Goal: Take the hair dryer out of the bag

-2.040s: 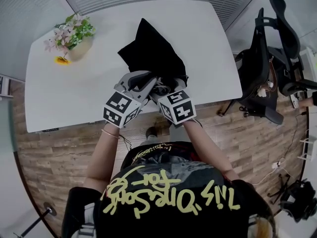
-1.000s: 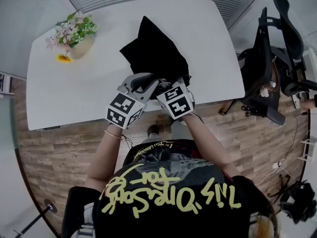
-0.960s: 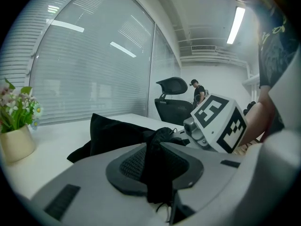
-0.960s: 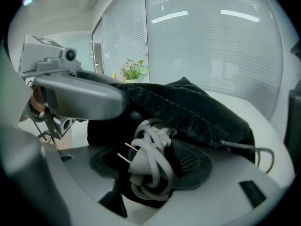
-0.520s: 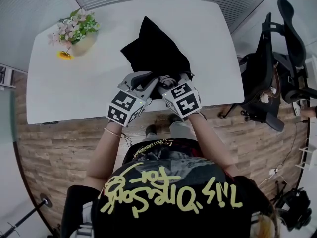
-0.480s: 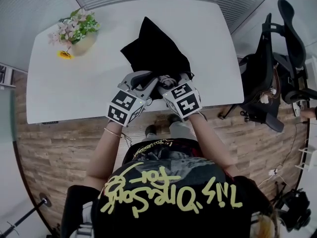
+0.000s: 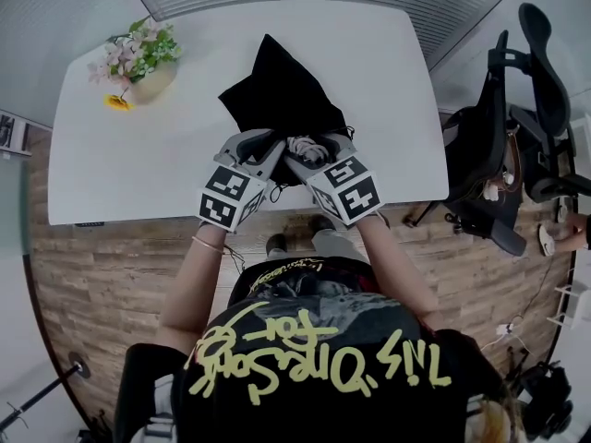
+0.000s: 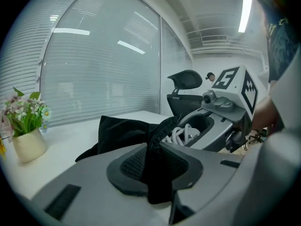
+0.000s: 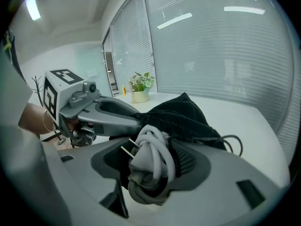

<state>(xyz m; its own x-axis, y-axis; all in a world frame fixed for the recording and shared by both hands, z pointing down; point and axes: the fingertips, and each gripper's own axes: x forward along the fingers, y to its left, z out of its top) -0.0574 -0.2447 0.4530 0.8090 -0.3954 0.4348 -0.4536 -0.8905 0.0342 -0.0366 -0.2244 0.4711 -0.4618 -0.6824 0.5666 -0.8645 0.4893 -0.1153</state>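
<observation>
Black bag [image 7: 277, 95] rim is being clamped by the left gripper [image 8: 150, 169]. Right gripper [image 9: 150, 166], jaws just closing, is gripping the grey coiled cord [image 9: 151, 140] (hair dryer body unseen, presumably deeper inside, straight ahead).

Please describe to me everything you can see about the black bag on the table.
The black bag is a soft, matte cloth pouch lying crumpled on the white table near its front edge. Its pointed far end faces away, its mouth toward the person. A thin dark drawstring loops out near the mouth. The left claw is shut on a fold of the mouth's edge. A coiled grey cord with a plug shows at the opening.
</observation>
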